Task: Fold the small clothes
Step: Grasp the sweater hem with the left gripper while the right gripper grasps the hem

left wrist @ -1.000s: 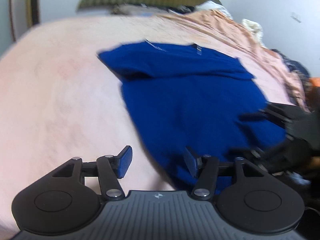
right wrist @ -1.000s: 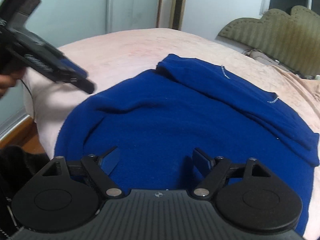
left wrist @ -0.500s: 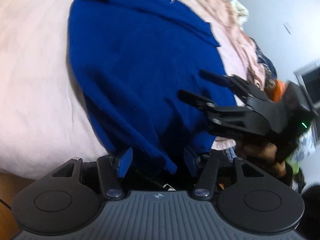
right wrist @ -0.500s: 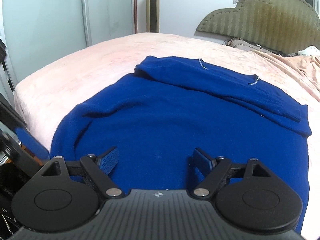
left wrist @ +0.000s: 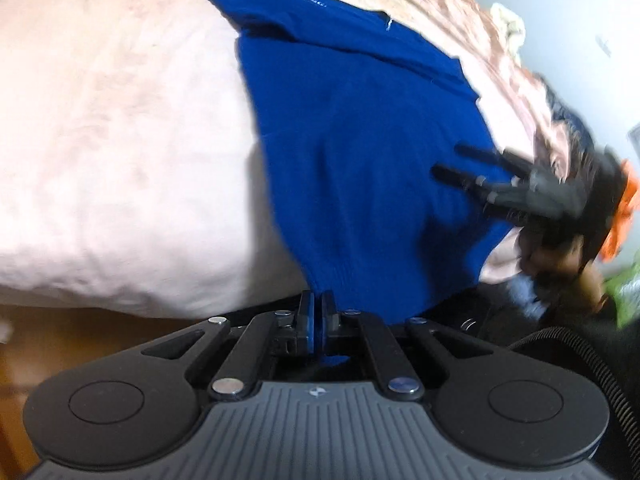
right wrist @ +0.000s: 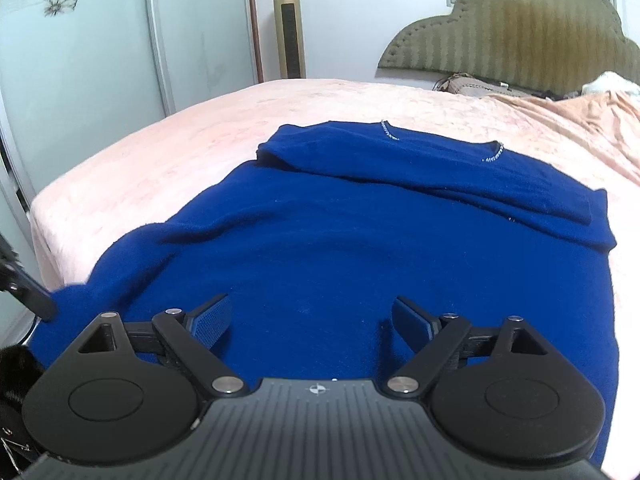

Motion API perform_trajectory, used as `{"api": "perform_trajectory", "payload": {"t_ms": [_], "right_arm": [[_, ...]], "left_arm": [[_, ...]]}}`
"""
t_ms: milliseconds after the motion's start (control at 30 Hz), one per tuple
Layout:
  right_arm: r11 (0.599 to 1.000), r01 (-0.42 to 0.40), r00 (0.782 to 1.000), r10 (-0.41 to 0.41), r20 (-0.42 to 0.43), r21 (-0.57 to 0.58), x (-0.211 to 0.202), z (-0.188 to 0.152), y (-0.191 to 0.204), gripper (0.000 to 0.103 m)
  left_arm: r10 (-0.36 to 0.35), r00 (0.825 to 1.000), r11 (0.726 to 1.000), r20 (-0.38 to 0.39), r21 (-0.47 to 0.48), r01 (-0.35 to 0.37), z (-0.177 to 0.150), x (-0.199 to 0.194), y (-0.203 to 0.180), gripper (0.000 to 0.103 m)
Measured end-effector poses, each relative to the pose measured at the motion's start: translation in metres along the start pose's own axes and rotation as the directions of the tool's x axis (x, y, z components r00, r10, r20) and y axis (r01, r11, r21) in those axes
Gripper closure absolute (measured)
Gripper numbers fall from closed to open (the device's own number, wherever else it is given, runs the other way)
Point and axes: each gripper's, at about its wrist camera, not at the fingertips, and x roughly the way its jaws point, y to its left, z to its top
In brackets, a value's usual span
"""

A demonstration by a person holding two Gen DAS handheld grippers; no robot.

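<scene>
A blue knit sweater is spread over the lower centre of the right wrist view, on a pink bedspread, its near hem hanging over the bed's edge and its upper part already turned down in a band toward the top of the frame. The left gripper has just been closing and is now pressed together on the hem's lower corner, with blue cloth pinched between the pads. The right gripper has just been opening a little; it is spread wide above the cloth, with nothing held.

The knit is judged soft, limp and light, likely to sag and stretch if lifted by one corner. The opposite hem corner, at lower right, seems the sound place for the second hold.
</scene>
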Motion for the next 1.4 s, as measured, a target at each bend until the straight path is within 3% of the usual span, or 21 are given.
{"api": "perform_trajectory", "payload": {"t_ms": [67, 100, 233, 267, 333, 367, 400, 433, 567, 667, 767, 800, 833, 867, 900, 933, 967, 1033, 1233, 1400], "right_arm": [[1.0, 0.001, 1.0, -0.001, -0.002, 0.008, 0.002, -0.001, -0.001, 0.012], [1.0, 0.003, 1.0, -0.003, -0.006, 0.009, 0.004, -0.001, 0.0, 0.012], [0.999, 0.002, 0.999, -0.004, -0.054, -0.039, 0.01, -0.003, 0.006, 0.012], [0.998, 0.007, 0.999, -0.01, -0.051, -0.056, 0.009, -0.004, 0.007, 0.012], [0.998, 0.028, 0.999, -0.03, -0.027, -0.052, 0.005, -0.003, 0.003, 0.012], [0.999, 0.043, 0.999, -0.044, -0.015, -0.033, 0.002, -0.001, -0.002, 0.012], [0.998, 0.06, 0.998, -0.06, -0.004, -0.013, -0.001, 0.0, -0.008, 0.012], [0.996, 0.084, 0.996, -0.085, 0.013, 0.011, -0.005, 0.002, -0.016, 0.012], [0.967, 0.228, 0.971, -0.235, 0.047, 0.117, -0.026, 0.0, -0.055, 0.012], [0.897, 0.346, 0.933, -0.361, 0.002, 0.275, -0.041, -0.009, -0.098, 0.013], [0.836, 0.352, 0.925, -0.38, -0.019, 0.421, -0.054, -0.026, -0.134, 0.018], [0.828, 0.327, 0.933, -0.359, -0.016, 0.457, -0.055, -0.031, -0.141, 0.027], [0.824, 0.295, 0.944, -0.33, -0.013, 0.484, -0.056, -0.036, -0.147, 0.042], [0.821, 0.269, 0.953, -0.303, -0.015, 0.504, -0.054, -0.04, -0.15, 0.052], [0.817, 0.251, 0.96, -0.28, -0.024, 0.519, -0.05, -0.042, -0.152, 0.073], [0.819, 0.244, 0.964, -0.265, -0.035, 0.52, -0.045, -0.042, -0.151, 0.086], [0.827, 0.245, 0.964, -0.261, -0.04, 0.507, -0.044, -0.042, -0.15, 0.088], [0.844, 0.251, 0.964, -0.264, -0.04, 0.474, -0.039, -0.04, -0.142, 0.096], [0.863, 0.195, 0.963, -0.258, 0.074, 0.467, -0.059, -0.007, -0.143, 0.097], [0.868, 0.215, 0.939, -0.31, 0.15, 0.447, -0.068, 0.027, -0.159, 0.1]], "left_arm": [[0.062, 0.998, 0.998, -0.018, 0.013, -0.062, 0.003, -0.002, 0.009, 0.1], [0.055, 0.998, 0.998, -0.008, 0.024, -0.055, 0.006, -0.005, 0.01, 0.1], [0.075, 0.989, 0.994, 0.125, 0.072, -0.084, 0.031, -0.014, -0.006, 0.094], [0.079, 0.985, 0.993, 0.15, 0.075, -0.091, 0.041, -0.01, -0.008, 0.088], [0.077, 0.98, 0.994, 0.185, 0.066, -0.09, 0.062, 0.004, -0.01, 0.065], [0.071, 0.975, 0.995, 0.21, 0.055, -0.084, 0.074, 0.015, -0.009, 0.046], [0.069, 0.97, 0.996, 0.234, 0.045, -0.082, 0.082, 0.023, -0.007, 0.037], [0.076, 0.963, 0.995, 0.257, 0.037, -0.088, 0.09, 0.034, -0.007, 0.037], [0.13, 0.953, 0.99, 0.274, 0.023, -0.142, 0.12, 0.071, 0.0, 0.037], [0.102, 0.96, 0.995, 0.26, -0.01, -0.103, 0.13, 0.087, 0.015, 0.037], [0.078, 0.963, 0.997, 0.259, -0.018, -0.076, 0.134, 0.093, 0.02, 0.039], [0.071, 0.964, 0.997, 0.256, -0.005, -0.073, 0.131, 0.091, 0.02, 0.042], [0.068, 0.966, 0.997, 0.251, 0.007, -0.073, 0.132, 0.093, 0.017, 0.049], [0.066, 0.967, 0.997, 0.245, 0.019, -0.073, 0.132, 0.092, 0.016, 0.068], [0.06, 0.971, 0.997, 0.233, 0.029, -0.069, 0.132, 0.094, 0.014, 0.085], [0.046, 0.975, 0.998, 0.219, 0.029, -0.053, 0.133, 0.095, 0.014, 0.093], [0.02, 0.978, 0.999, 0.207, 0.021, -0.025, 0.133, 0.095, 0.015, 0.098], [0.009, 0.975, 0.999, 0.224, 0.031, -0.017, 0.133, 0.09, 0.01, 0.098], [-0.037, 0.939, 0.996, 0.343, 0.087, 0.008, 0.147, 0.05, -0.005, 0.098], [0.009, 0.923, 0.996, 0.385, 0.079, -0.042, 0.173, 0.047, -0.002, 0.098]]}}
